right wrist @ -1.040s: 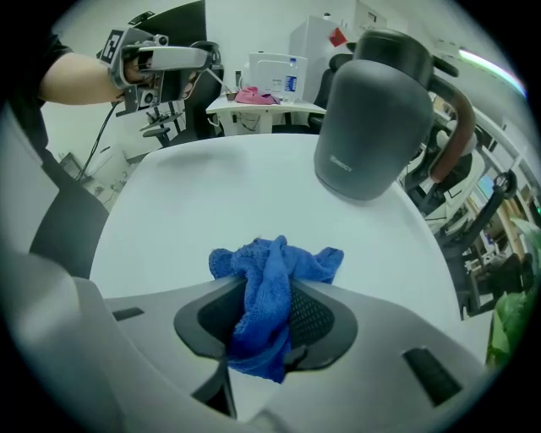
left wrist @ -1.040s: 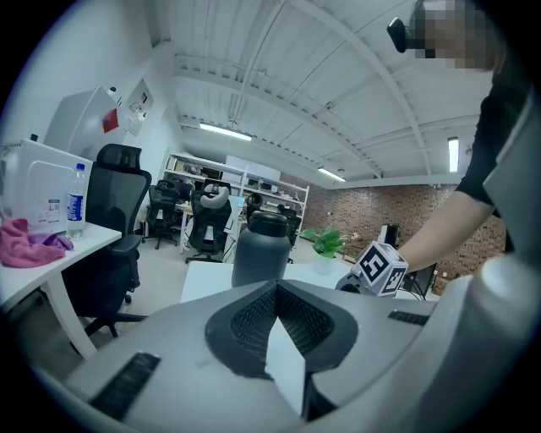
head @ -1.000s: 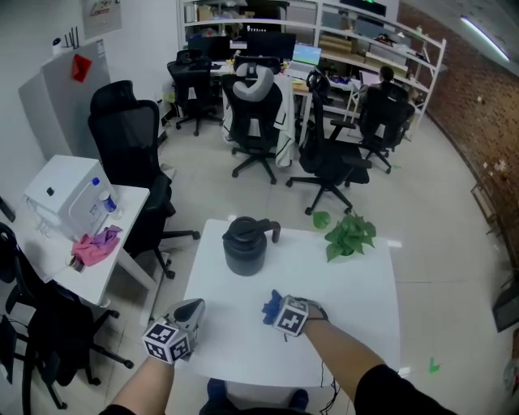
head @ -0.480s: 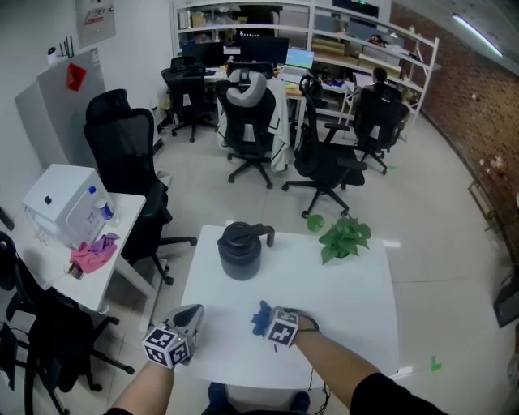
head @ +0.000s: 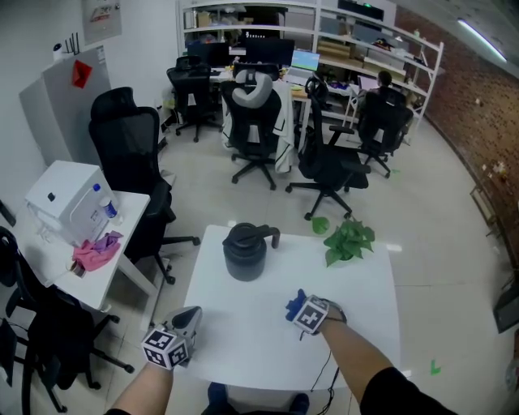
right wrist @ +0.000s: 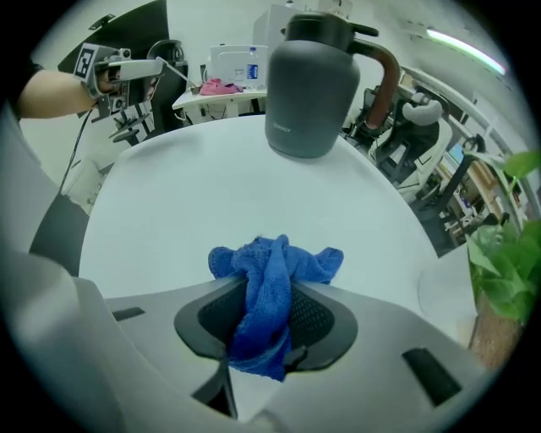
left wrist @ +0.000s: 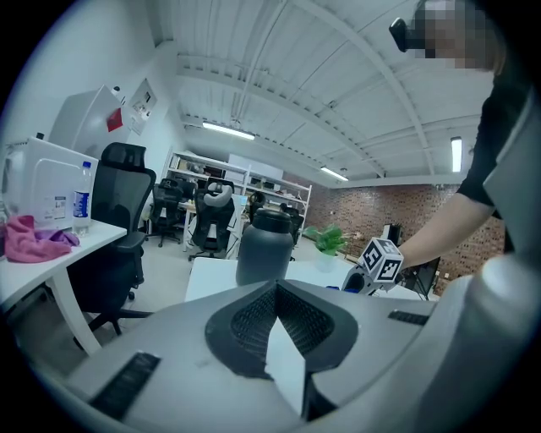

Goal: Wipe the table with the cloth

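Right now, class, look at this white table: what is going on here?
A person stands at the white table with a gripper in each hand. The right gripper is shut on a bunched blue cloth and points steeply down, holding it against the tabletop near the front. The left gripper is shut and empty, off by the table's near left edge. A dark jug and a green plant stand at the far side.

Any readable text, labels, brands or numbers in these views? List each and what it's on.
Nothing can be read in any view.
Logo on the dark jug: too small to read.
Wall poster: print blurred.
Label on the bottle: too small to read.
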A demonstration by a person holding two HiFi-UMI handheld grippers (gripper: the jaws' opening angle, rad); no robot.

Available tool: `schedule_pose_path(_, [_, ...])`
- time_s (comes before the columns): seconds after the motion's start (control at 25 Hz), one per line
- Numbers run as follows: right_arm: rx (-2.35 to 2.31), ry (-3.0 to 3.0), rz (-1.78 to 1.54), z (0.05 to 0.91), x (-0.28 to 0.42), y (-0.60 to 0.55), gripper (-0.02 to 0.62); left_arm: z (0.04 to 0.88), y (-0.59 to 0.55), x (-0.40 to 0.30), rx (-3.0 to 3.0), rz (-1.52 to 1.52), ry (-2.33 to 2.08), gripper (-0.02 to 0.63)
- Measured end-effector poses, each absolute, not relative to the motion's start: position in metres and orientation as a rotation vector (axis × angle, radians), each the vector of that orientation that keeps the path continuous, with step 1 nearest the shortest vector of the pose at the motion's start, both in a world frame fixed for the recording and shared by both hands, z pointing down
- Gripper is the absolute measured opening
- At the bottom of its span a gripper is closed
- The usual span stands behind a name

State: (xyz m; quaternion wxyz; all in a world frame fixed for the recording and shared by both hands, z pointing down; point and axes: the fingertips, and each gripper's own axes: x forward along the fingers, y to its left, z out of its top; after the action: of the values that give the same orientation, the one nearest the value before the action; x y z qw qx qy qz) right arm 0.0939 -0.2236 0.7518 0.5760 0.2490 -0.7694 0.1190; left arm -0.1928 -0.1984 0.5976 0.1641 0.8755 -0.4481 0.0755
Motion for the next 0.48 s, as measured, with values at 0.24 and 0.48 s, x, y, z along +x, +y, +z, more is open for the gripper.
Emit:
schedule_pose_path(0.24, [0.459, -1.878, 0.215, 0.753, 0.01, -0.193, 0.112, 0.597, -0.199, -0.19, 2.494, 0.203, -1.275, 0.0])
schedule_pose_path(0.48, [0.367, -1.938, 0.197, 0.754, -0.021, -0.175, 0.114, 0.596, -0.202, -0.186, 2.503, 0.205, -1.27, 0.0])
